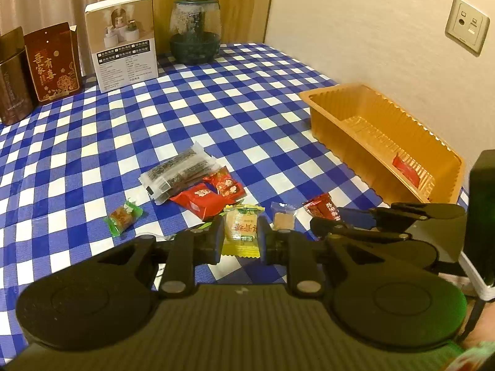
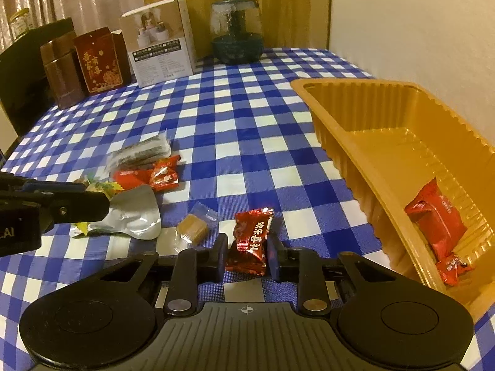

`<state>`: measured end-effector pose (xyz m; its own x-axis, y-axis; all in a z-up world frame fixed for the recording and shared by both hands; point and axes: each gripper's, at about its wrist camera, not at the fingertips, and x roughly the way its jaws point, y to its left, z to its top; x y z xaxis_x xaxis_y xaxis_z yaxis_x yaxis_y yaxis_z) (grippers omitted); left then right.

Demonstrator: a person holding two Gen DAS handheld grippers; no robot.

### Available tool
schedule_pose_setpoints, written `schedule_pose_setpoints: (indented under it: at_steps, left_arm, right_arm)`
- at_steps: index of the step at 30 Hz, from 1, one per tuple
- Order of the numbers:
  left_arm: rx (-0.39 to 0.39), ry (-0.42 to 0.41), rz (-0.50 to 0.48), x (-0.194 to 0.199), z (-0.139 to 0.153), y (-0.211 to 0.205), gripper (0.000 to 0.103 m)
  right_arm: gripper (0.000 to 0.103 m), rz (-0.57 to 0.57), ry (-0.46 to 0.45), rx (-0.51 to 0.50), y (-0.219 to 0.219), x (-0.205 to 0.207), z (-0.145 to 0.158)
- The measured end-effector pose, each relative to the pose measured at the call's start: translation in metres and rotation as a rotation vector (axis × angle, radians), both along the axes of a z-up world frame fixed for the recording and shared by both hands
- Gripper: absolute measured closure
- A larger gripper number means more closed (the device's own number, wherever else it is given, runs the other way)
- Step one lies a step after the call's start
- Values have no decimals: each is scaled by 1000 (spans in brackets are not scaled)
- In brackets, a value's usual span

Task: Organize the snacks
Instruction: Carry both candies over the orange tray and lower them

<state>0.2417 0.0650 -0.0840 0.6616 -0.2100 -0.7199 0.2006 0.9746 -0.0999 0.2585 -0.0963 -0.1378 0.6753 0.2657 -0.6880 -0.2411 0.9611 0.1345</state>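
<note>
1. Much is cut off. The bottom of the yellow-wrapped pastry packet (image 1: 240,232) is partly hidden between the pads of the left gripper (image 1: 240,237). In the right wrist view that gripper's dark body covers most of the packet, leaving only a silvery crumpled wrapper (image 2: 133,213) and some yellow edge showing. Print on the snacks is too small to read.
2. The left jaws stand partly apart, with the yellow packet between them. The pads lie at its two sides, but I cannot tell whether they press it.
3. The right gripper (image 2: 246,255) has its jaws partly apart too, straddling a shiny red foil candy packet (image 2: 251,242) that lies on the blue-and-white checked surface (image 2: 235,130). Whether the pads touch it is unclear.
4. The orange ribbed plastic tray (image 2: 337,130) sits to the right of the red packet. Its near end holds a larger red wrapped cake (image 2: 434,219) and a small red candy (image 2: 453,267).
5. Left of the tray, a clear-wrapped brown square biscuit (image 2: 193,225) lies just beside the red foil packet. Farther left is a pile of loose snacks (image 1: 198,185), and a green-wrapped sweet (image 1: 122,216) lies apart.
</note>
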Motion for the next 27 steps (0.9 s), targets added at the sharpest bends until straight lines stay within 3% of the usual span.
schedule_pose_setpoints:
  at_steps: [27]
  left_arm:
    - [-66, -54, -31, 2, 29, -34, 83]
  right_arm:
    - [79, -34, -162, 75, -41, -28, 58]
